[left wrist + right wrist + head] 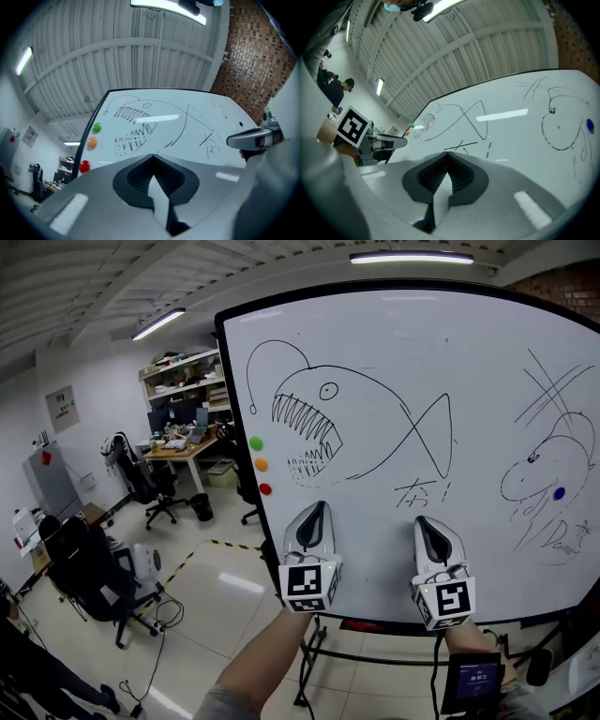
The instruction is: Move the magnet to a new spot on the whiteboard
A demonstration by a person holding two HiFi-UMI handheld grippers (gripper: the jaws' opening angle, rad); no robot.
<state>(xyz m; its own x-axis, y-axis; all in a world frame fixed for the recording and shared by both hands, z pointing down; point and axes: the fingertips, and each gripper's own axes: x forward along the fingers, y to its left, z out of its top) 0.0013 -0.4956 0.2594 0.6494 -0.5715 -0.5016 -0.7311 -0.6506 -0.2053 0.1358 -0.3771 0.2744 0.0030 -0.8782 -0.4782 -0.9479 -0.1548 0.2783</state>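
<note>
A large white whiteboard (394,362) with a black frame stands upright on a wheeled stand and fills most of the head view. A black marker sketch of a toothy anglerfish (323,423) covers its left half, and a looser black line drawing (544,470) sits at the right.

4 magnets cling to the board. A round green magnet (256,442), a round orange magnet (261,464) and a round red magnet (265,488) run in a short column close to the left frame, green on top and red at the bottom. A round blue magnet (559,493) sits alone inside the right-hand drawing, well apart from the other 3.

The left gripper (319,508) and the right gripper (422,520) point up at the lower part of the board, side by side, below the fish. In the left gripper view the grey jaws meet at the tip with nothing between them (152,155), and the 3 magnets show at the left beyond them. In the right gripper view the jaws are likewise closed and empty (447,153); the blue magnet (589,124) lies far to the right. Neither gripper touches a magnet.

Behind the board, at the left, stand black office chairs (89,568) and a cluttered counter (178,451).
</note>
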